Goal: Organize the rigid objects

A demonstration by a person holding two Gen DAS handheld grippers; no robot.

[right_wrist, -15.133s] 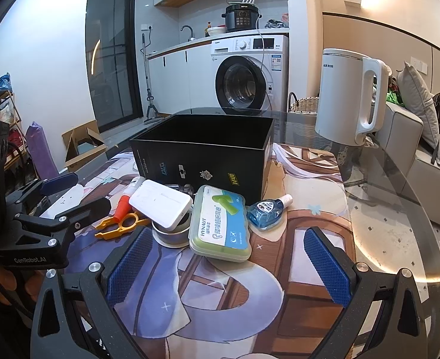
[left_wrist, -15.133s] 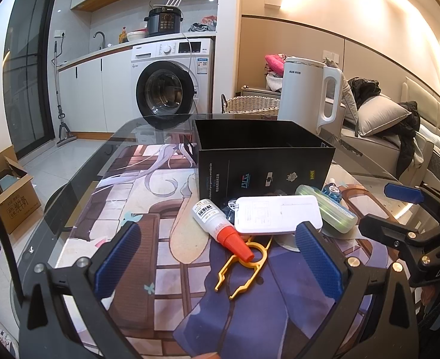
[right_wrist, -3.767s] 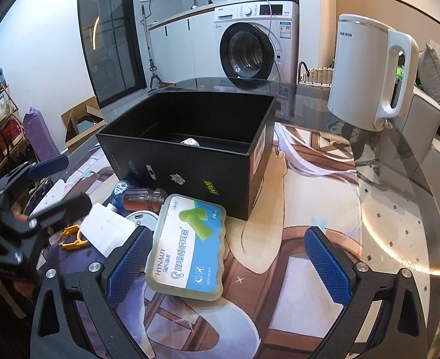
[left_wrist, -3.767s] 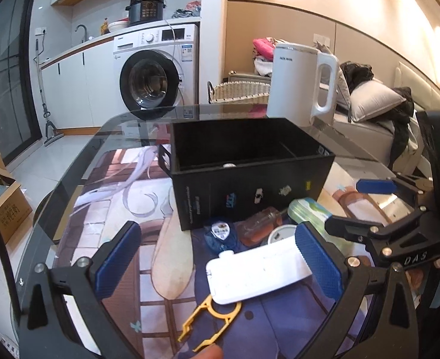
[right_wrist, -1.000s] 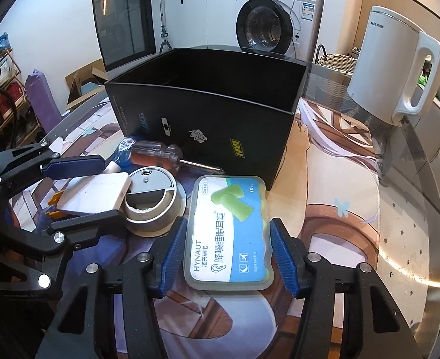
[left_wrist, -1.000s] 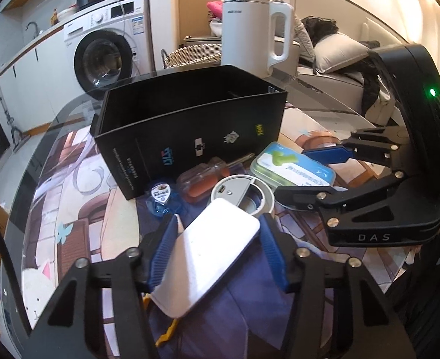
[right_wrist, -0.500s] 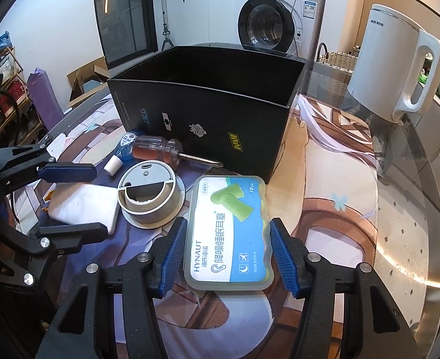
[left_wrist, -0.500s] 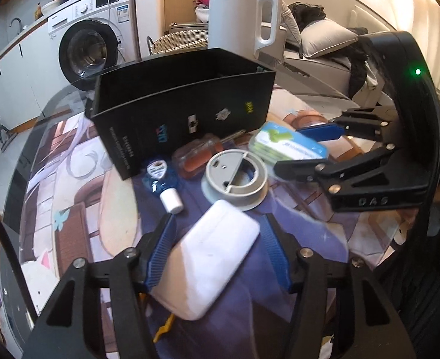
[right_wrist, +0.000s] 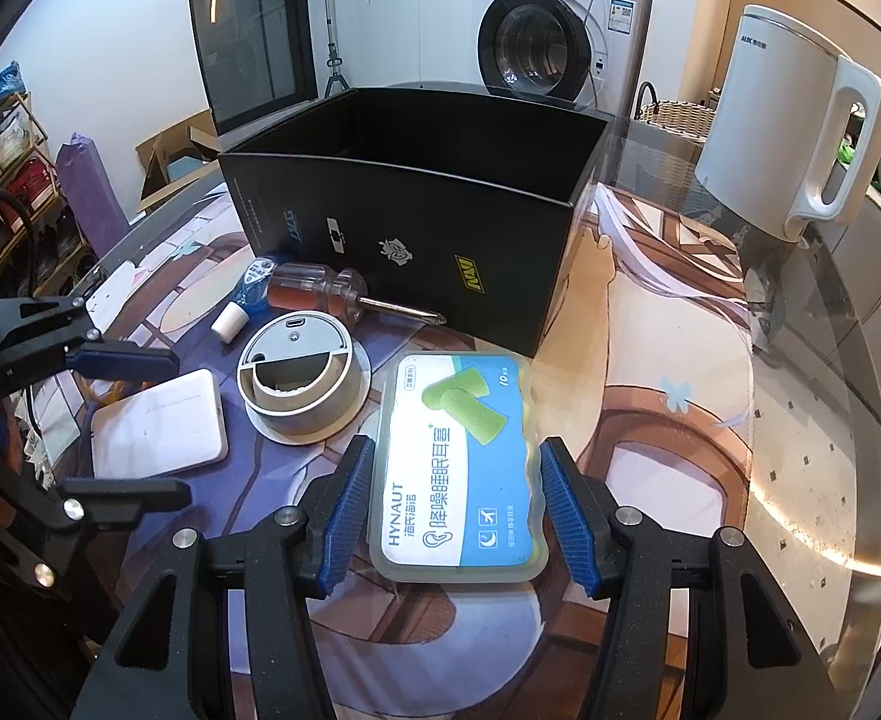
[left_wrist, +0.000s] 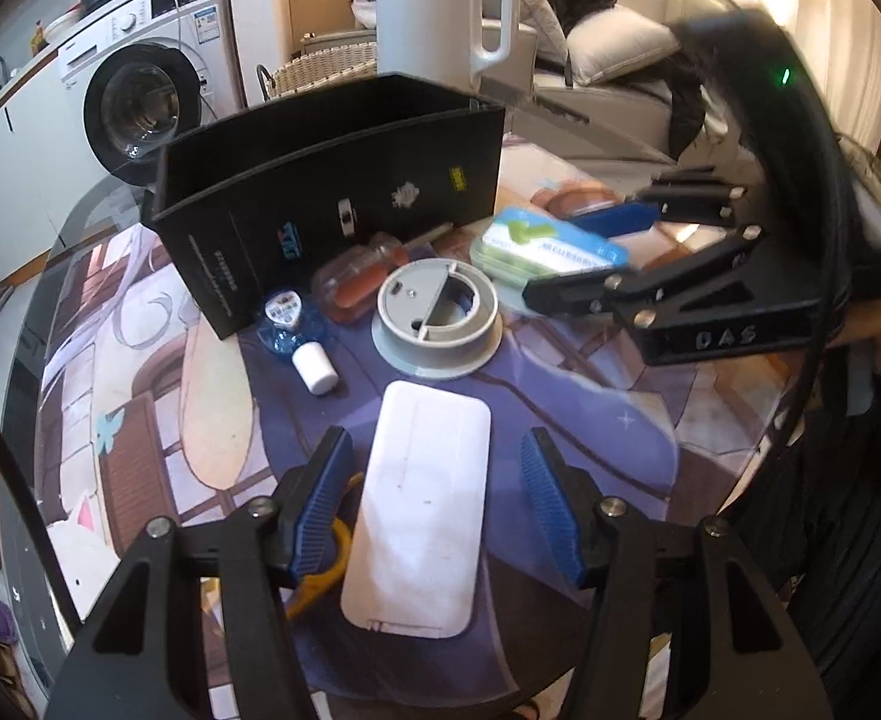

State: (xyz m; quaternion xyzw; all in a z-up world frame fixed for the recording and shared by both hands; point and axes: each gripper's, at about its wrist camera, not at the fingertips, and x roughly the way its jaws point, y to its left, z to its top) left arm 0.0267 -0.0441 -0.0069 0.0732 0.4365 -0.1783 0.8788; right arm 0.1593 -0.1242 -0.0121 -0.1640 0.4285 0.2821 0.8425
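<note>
While the black box [right_wrist: 416, 204] stands open at the far side of the surface [right_wrist: 800, 480], two items are being addressed at the near edge.

Right gripper [right_wrist: 457, 447]: the jaws are closed on the earplug case [right_wrist: 461, 468], one blue pad against each long side. The case lies flat on the printed mat [right_wrist: 650, 360], just near of the box's right corner. Its clear plastic shell looks light and stiff, but the rippled side walls and glossy finish may let it slip. The grip sits at the near half, so the far end may droop on lifting.

Left gripper [left_wrist: 437, 444]: the jaws stand open astride the white flat case [left_wrist: 422, 498], with a gap showing on both sides. The case lies flat, near of the grey round holder [left_wrist: 437, 315] and over part of a yellow plastic tool [left_wrist: 320, 576]. It appears rigid, smooth and thin. Take hold across its long edges near the middle, with the pads low against the mat.

A screwdriver [right_wrist: 320, 294] and a small blue bottle [left_wrist: 287, 324] remain against the box's near wall. Both are round and likely to roll.

Judged stage: most items are not yet boxed.
</note>
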